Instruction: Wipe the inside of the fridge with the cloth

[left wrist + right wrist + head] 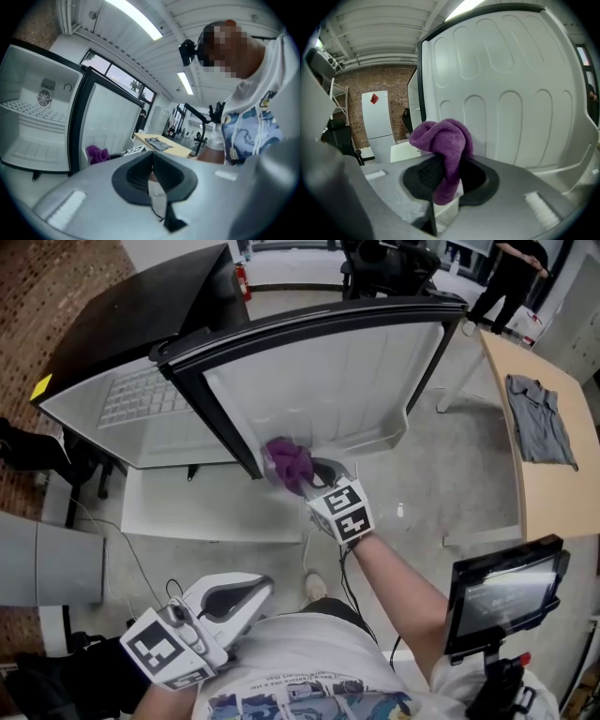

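The left gripper (152,173), jaws together and empty, hangs low by the person's waist, idle beside the open fridge (141,442). Right of the fridge's cabinet, the door (356,371) stands swung wide. The purple cloth (289,465) sits at the lower part of its white inner liner, close to the hinge edge, with the right gripper (319,476) clamped on its bunched middle. Further right, a grey garment (539,418) lies on the table (544,493).

The step in hand looks like wiping the door liner. It would go best with a firm clamp and the loose fold of cloth pressed flat. Long strokes should follow the moulded ribs and run into the shelf lip at the bottom, before the cabinet walls and shelf are done.

No view settles whether the cloth actually touches the liner or only hovers just before it. The door's black edge hides part of the cabinet from the head view, and the left gripper view shows only its rear wall and one shelf.
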A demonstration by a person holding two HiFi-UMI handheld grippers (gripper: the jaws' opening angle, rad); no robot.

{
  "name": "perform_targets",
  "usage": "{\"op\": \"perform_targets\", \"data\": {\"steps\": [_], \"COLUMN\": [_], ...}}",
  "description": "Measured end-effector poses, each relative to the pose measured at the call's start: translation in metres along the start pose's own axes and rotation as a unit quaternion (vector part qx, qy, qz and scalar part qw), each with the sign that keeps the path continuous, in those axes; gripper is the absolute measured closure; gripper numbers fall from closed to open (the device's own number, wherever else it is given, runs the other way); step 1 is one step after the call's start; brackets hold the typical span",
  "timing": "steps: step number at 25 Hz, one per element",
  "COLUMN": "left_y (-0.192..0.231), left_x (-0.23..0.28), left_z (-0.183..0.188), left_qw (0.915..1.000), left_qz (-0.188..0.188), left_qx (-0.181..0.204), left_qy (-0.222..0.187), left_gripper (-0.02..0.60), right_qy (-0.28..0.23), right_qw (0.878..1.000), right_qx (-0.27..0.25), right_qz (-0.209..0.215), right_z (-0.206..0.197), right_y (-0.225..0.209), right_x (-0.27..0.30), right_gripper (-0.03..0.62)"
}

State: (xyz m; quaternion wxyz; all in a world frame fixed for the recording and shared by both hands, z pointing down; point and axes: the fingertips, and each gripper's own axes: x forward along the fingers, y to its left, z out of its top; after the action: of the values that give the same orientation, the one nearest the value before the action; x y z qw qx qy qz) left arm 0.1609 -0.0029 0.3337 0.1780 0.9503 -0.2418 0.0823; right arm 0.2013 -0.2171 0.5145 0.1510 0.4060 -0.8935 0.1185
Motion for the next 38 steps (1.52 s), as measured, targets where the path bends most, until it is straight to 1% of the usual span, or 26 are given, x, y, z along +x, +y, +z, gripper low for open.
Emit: {"op": "perform_targets", "data": {"steps": [5, 14, 17, 19, 24, 31, 34, 38], "left_y": [0.0, -0.005, -0.009, -0.012, -0.012, -0.017, -0.02, -0.022], "left_x": [0.011, 0.027, 0.032, 0.036, 0.04, 0.048, 0.05, 0.051], "left_z": [0.001, 0.0, 0.003, 0.005, 0.003, 0.004, 0.003, 0.003], "left_qw": [0.9999, 0.9995, 0.9993, 0.9992, 0.9989, 0.9985, 0.9983, 0.9984], "left_qz": [-0.011, -0.029, -0.034, -0.038, -0.041, -0.05, -0.052, -0.052], "left_qx": [0.0, 0.006, 0.0, -0.004, 0.01, 0.012, 0.013, 0.013], "left_qy": [0.004, 0.013, 0.013, 0.014, 0.019, 0.021, 0.021, 0.02], "left_gripper": [0.575, 0.575, 0.575, 0.575, 0.575, 0.575, 0.575, 0.575], "right_qy": [0.003, 0.011, 0.013, 0.015, 0.019, 0.028, 0.029, 0.024], "right_qw": [1.0, 0.997, 0.996, 0.994, 0.989, 0.978, 0.975, 0.974], "right_qx": [0.001, 0.01, 0.012, 0.012, 0.02, 0.037, 0.041, 0.044], "right_qz": [-0.017, -0.07, -0.089, -0.103, -0.144, -0.204, -0.218, -0.22], "right_z": [-0.004, -0.016, -0.02, -0.022, -0.027, -0.035, -0.038, -0.038], "right_y": [-0.021, -0.072, -0.09, -0.104, -0.137, -0.179, -0.188, -0.19], "right_x": [-0.01, -0.036, -0.046, -0.053, -0.072, -0.101, -0.11, -0.117], "right_gripper": [0.516, 0.515, 0.514, 0.514, 0.514, 0.515, 0.515, 0.514]}}
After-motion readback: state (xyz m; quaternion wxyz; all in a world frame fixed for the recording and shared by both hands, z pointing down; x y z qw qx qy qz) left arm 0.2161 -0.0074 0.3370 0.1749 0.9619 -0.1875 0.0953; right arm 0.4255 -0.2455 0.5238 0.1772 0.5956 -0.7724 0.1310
